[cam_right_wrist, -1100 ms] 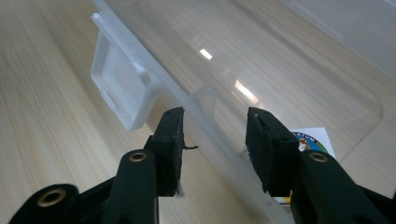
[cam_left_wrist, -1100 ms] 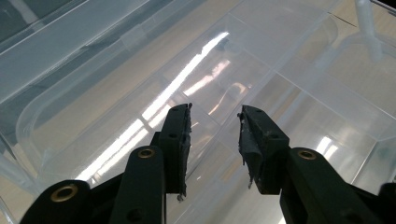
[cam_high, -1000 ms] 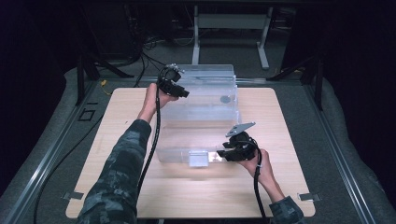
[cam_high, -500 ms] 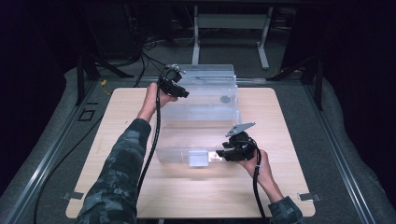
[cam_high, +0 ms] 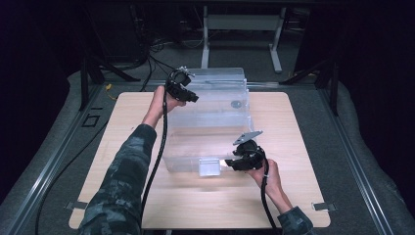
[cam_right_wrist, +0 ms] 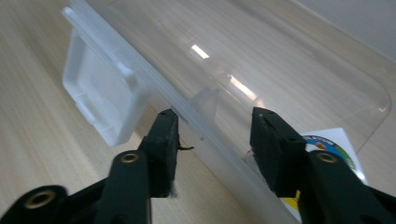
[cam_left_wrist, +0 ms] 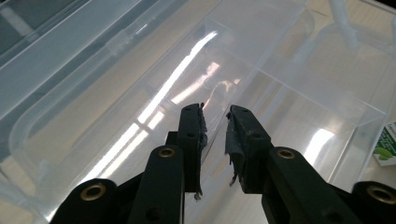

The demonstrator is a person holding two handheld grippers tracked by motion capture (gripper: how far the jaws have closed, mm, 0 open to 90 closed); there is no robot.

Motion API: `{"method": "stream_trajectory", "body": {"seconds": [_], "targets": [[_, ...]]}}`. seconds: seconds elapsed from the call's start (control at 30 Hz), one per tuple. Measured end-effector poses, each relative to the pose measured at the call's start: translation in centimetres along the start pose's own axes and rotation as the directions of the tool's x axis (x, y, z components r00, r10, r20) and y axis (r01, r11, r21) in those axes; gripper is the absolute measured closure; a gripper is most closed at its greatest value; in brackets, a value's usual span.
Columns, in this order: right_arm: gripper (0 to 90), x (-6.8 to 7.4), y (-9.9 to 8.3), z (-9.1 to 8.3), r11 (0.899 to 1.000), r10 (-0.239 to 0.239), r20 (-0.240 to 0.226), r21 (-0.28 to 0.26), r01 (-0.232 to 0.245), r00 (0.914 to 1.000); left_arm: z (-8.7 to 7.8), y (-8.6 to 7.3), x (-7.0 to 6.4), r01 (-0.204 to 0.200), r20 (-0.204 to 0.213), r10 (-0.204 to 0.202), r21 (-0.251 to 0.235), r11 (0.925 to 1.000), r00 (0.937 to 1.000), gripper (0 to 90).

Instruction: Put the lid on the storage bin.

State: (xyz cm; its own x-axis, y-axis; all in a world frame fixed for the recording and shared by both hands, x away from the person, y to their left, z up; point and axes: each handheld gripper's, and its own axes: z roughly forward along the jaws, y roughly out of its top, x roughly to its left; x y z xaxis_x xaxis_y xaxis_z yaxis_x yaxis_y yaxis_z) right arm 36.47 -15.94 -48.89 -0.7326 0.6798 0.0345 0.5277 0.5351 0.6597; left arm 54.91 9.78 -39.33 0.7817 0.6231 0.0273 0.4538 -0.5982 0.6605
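We see a clear, glossy plastic storage box on the pale wood-grain surface, left hand-held gripper narrowly parted at its far wall, right hand-held gripper spread astride its near rim

sleeves: camouflage; grippers: black, brass screws; cables: black; right plate: grey

We see the wooden table brightly lit from overhead while the surroundings stay dark. Glare streaks run toward one o'clock on the clear box, and nearby jaws look soft.
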Motion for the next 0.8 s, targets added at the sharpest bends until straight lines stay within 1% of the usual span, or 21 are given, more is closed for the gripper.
{"method": "stream_trajectory", "body": {"seconds": [0.03, 0.07, 0.1, 0.2, 0.43, 0.5, 0.8], "targets": [[55.2, 0.1, 0.2, -0.3, 1.000, -0.012, -0.003, 0.004, 0.012, 0.9999, -0.1, 0.1, -0.1, -0.006, -0.003, 0.006, 0.003, 1.0000, 1.0000, 75.4], [55.2, 0.1, 0.2, -0.3, 1.000, -0.012, -0.003, 0.004, 0.012, 0.9999, -0.1, 0.1, -0.1, -0.006, -0.003, 0.006, 0.003, 1.0000, 1.0000, 75.9], [54.8, 0.5, 0.2, -0.4, 1.000, -0.021, 0.043, 0.015, 0.021, 0.9988, -0.1, 0.2, -0.3, -0.013, -0.009, 0.013, 0.006, 0.9999, 0.9999, 76.2], [54.8, 0.5, 0.2, -0.4, 1.000, -0.020, 0.039, 0.007, 0.020, 0.9990, -0.2, 0.2, -0.3, -0.006, -0.008, 0.006, 0.009, 0.9999, 1.0000, 76.5], [54.0, 0.5, 0.1, -0.3, 1.000, -0.014, 0.047, -0.002, 0.014, 0.9988, -0.5, 0.5, -0.6, -0.016, 0.003, 0.016, 0.021, 0.9996, 0.9999, 77.6], [53.5, 0.4, 0.1, -0.2, 1.000, -0.010, 0.035, -0.008, 0.010, 0.9993, -0.6, 0.4, -0.6, -0.017, 0.005, 0.017, 0.019, 0.9997, 0.9998, 77.6], [52.8, 0.5, 0.1, -0.2, 1.000, 0.000, 0.037, -0.006, 0.000, 0.9993, -1.6, 0.4, -1.4, -0.051, 0.005, 0.051, 0.012, 0.9986, 0.9987, 77.8]]}}
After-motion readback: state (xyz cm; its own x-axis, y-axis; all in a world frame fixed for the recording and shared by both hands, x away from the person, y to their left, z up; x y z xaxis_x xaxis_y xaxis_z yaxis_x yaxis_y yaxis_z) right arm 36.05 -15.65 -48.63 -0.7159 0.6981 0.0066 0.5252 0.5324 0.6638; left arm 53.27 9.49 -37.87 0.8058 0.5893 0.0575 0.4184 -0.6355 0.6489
